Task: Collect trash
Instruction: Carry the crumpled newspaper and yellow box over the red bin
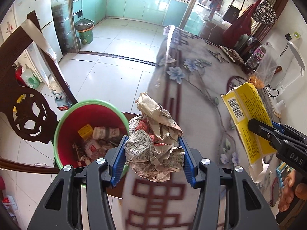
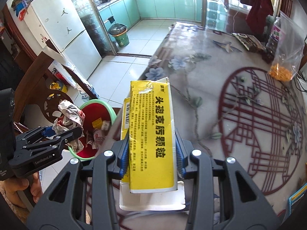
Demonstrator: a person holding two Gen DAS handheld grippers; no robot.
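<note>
A dining room opens onto a kitchen; the flowered surface (image 2: 220,88) lies below. The left hand-held gripper (image 1: 153,153) pinches crumpled paper (image 1: 155,143) beside the bin (image 1: 57,132); the right hand-held gripper (image 2: 151,153) clamps a yellow box (image 2: 151,124). Both loads are mid-carry; next, I judge, release over the bin.

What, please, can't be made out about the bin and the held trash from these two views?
- Left wrist: red bin's near rim is hidden behind the left gripper and crumpled paper.
- Right wrist: yellow box's lower flap is hidden behind the right gripper.
- Both views: small print is too tiny.
</note>
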